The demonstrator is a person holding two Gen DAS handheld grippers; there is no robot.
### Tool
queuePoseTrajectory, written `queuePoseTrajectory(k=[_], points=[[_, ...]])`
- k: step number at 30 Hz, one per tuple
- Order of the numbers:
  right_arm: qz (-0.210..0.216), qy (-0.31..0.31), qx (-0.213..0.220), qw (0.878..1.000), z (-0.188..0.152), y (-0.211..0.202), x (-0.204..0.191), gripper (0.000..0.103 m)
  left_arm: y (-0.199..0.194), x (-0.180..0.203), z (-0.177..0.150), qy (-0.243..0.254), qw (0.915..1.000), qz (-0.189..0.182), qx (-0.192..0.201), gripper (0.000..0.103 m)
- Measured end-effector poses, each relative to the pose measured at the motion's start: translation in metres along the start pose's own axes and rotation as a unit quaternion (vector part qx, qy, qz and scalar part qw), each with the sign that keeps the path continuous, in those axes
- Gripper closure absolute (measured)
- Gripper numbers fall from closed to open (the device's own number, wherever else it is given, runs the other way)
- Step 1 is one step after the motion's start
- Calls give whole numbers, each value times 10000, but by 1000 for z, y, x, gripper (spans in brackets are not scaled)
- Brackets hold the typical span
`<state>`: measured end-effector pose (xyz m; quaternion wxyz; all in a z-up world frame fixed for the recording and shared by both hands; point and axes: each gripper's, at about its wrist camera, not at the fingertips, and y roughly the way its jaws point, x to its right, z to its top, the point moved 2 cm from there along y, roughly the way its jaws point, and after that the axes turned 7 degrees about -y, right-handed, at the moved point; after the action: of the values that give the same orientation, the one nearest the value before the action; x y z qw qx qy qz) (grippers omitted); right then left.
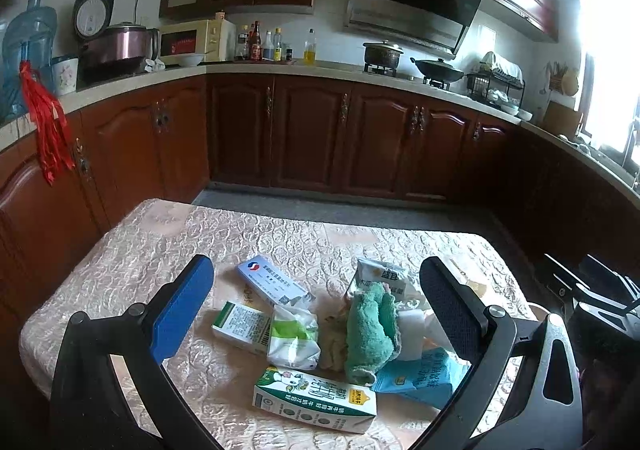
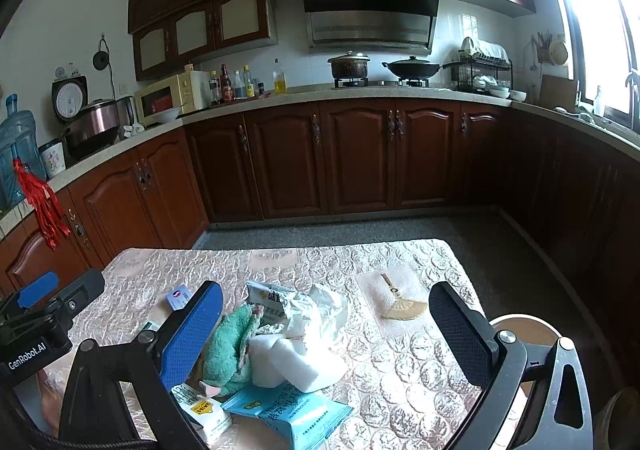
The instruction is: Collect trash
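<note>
Kitchen, dark red-brown wooden cabinets on three sides; low table with pale pink embossed tablecloth in the foreground

Left gripper: jaws spread wide, nothing between the pads, hovering above the near-centre of the table over the trash pile. Right gripper: jaws likewise spread wide and empty, above the same pile from the right side

Trash, all lying on the cloth in one loose cluster:
- white-and-blue flat rectangular cardboard box, far left of pile
- green-and-white small cardboard box, at the left edge, touching a crumpled white-and-green plastic wrapper
- green-and-white milk carton with cartoon print, on its side, nearest the left camera
- light-blue plastic snack packet, flat, just right of the carton
- teal terry cloth rag, bunched, lying over the middle of the pile
- white foam block and crumpled white tissue paper, touching the rag on its right
- torn white foil sachet with orange mark, behind the rag

Apart from the pile: small straw-coloured fan-shaped ornament on the right half of the table. Round brown-rimmed container just beyond the table's right edge, partly hidden by the right gripper's finger
</note>
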<state>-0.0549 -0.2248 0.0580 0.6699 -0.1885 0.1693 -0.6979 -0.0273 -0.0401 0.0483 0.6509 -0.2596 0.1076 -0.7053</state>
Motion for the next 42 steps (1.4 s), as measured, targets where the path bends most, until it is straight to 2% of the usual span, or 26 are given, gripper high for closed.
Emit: queuePoseTrajectory(k=[11, 34, 38, 42], points=[[-24, -27, 35, 10000, -2, 1, 0, 1, 1, -1, -4, 2, 10000, -13, -30, 0], [13, -5, -202, 9998, -7, 10, 0, 1, 6, -4, -7, 10, 10000, 36, -91, 0], [31, 10, -381, 9993, -8, 12, 0, 1, 6, -5, -7, -1, 9999, 40, -102, 0], [28, 12, -302, 9995, -8, 10, 0, 1, 6, -5, -7, 9, 9999, 47, -99, 0]])
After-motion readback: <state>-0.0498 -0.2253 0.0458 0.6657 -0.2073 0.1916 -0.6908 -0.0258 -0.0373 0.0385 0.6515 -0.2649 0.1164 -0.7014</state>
